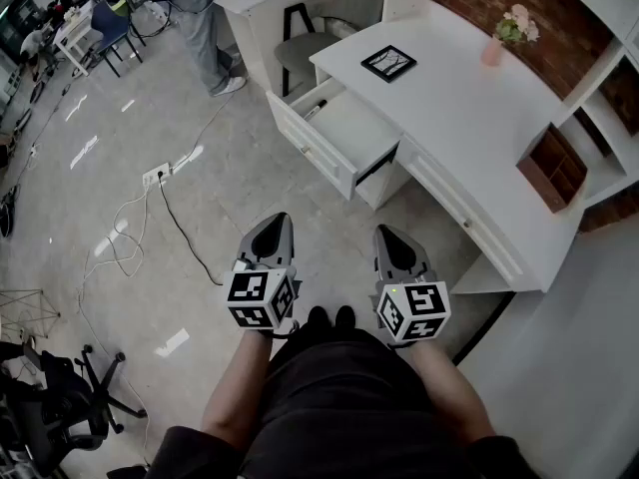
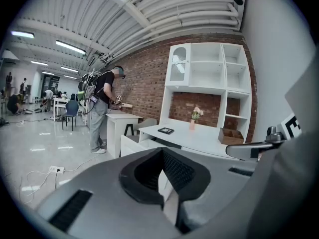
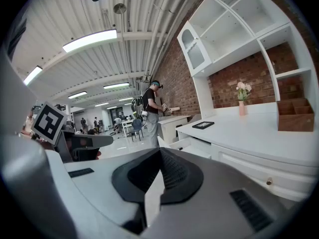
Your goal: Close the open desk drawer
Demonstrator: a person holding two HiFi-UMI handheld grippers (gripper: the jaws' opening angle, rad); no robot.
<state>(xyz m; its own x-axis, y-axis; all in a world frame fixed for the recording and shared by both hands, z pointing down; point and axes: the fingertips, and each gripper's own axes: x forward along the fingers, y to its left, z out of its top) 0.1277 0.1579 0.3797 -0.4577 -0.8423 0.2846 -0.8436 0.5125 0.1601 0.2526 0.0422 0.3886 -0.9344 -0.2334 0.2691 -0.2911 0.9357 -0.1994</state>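
Note:
The white desk stands ahead and to the right, with its left drawer pulled out over the floor. A small dark item lies in the drawer's far corner. Both grippers hang low in front of my body, well short of the drawer. The left gripper is shut with nothing in it, and the right gripper is likewise shut and empty. The left gripper view shows its closed jaws aimed at the drawer. Beyond the right gripper, the drawer shows under the desk top.
A framed picture, a pink vase of flowers and a wooden box are on the desk. A grey chair sits behind the drawer. A person stands further off. A cable and power strip lie on the floor.

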